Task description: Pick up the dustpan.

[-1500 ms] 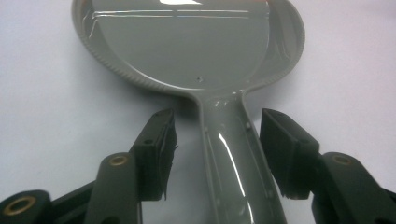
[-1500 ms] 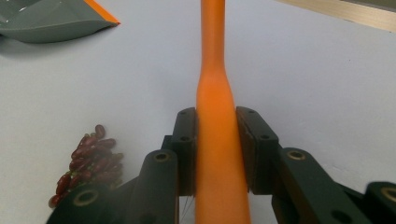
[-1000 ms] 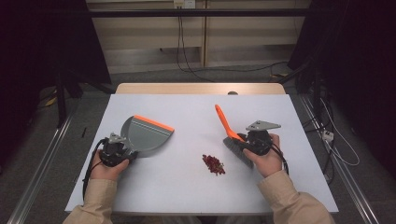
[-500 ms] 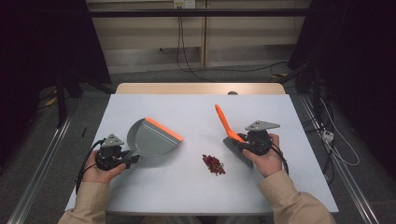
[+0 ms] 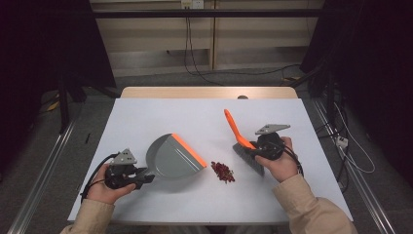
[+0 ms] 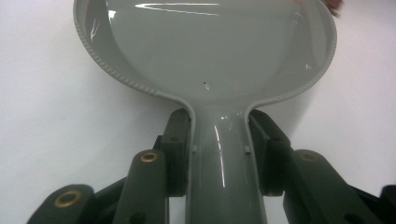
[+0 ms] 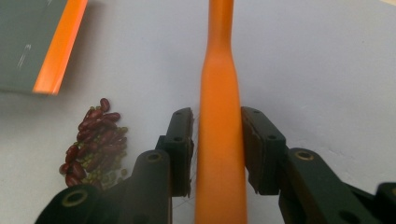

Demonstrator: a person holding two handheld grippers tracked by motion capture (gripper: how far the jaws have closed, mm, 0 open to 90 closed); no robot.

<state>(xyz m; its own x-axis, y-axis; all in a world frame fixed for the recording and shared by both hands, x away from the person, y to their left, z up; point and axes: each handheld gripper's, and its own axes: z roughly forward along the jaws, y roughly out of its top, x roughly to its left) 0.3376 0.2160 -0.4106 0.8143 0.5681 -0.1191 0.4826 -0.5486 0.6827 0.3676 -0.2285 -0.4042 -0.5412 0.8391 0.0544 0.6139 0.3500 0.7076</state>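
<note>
Left gripper (image 5: 146, 178): lower left of the high view, jaws clamped on the handle of the grey dustpan (image 5: 173, 157).
Change: since a second ago the dustpan has slid right and swung round; its orange lip (image 5: 189, 149) now faces the beans.
Meaning: I judge the pan is being set up as the catch, sweeping not yet begun.
Beans (image 5: 224, 171): small red heap at lower centre, just beside the lip, apart from it.
Right gripper (image 5: 247, 148): right of centre, gripping the brush (image 5: 237, 136); its jaws have just shifted slightly on the orange handle, bristles on the table near the heap.
Left gripper view: pan bowl (image 6: 205, 51) empty.
Right gripper view: green bits among the beans (image 7: 95, 144).
</note>
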